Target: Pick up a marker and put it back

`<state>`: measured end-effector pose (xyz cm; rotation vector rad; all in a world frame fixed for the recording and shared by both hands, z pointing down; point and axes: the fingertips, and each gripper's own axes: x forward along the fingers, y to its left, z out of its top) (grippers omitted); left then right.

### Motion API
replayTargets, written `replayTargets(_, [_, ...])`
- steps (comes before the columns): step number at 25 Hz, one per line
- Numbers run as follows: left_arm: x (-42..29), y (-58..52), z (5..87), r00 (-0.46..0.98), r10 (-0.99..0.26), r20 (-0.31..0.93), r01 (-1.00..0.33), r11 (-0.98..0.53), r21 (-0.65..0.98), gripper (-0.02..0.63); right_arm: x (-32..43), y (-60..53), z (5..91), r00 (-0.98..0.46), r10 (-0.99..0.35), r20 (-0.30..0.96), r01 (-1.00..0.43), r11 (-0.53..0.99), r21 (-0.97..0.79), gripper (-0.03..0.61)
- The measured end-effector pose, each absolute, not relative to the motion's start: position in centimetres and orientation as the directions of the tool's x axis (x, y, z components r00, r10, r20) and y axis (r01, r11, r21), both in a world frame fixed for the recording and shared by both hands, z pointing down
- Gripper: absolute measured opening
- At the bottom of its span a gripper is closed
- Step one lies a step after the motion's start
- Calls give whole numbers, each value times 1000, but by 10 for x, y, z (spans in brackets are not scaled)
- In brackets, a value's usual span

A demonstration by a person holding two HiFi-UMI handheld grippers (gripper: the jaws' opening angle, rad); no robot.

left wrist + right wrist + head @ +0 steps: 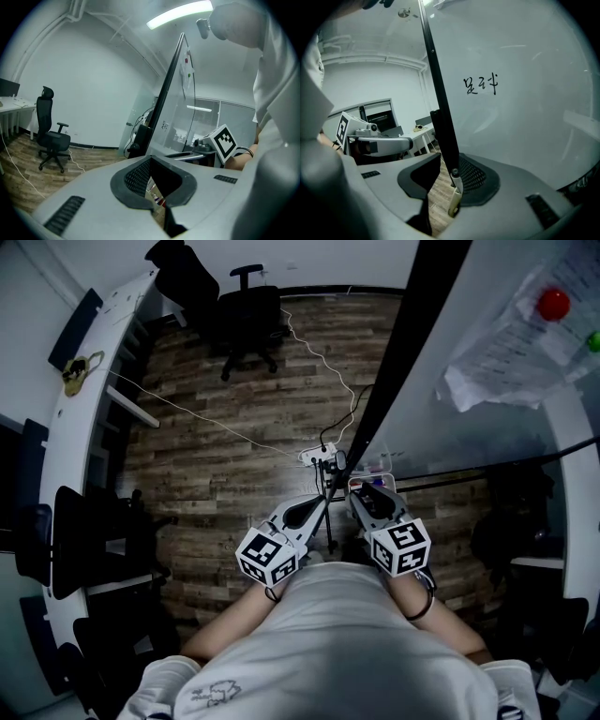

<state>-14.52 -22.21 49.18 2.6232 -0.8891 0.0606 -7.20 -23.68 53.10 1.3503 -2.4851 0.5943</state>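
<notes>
Your pale shirt fills the bottom of the head view, and both forearms reach forward from it with the grippers held close together over the wood-plank floor.

You hold the left gripper just left of the whiteboard's black frame, tips pointing at the foot of the board. Its own view shows the jaws parted in a narrow V with nothing clamped. Small coloured things that look like markers show through the gap.

You hold the right gripper just right of the frame, beside the whiteboard, which carries a few handwritten strokes. Its jaws also stand apart and grip nothing. Floor shows between them, along with a pale fitting at the frame's lower end; whether it touches a pad is unclear.

From overhead, the markers lie in a small tray at the board's bottom edge, just ahead of your right gripper's tips. A black office chair stands well apart, at the far end of the floor.
</notes>
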Motion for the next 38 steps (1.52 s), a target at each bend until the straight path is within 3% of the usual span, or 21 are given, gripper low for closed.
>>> replayTargets(20, [-150,-206,451,806,-587,71,-585,-773,244,6,-76,-221,474,-530,-801,277,-847,517,-127,109])
replayTargets(27, [-156,-187,441,809,-585,47,-580,-784,220,6,-72,-202,439,-515,-843,155,-857,506,-93,12])
replayTargets(38, [-152,-148,443,845,-532,55,-529,-818,227,6,-83,-150,433,-518,-848,111,-855,510,-93,11])
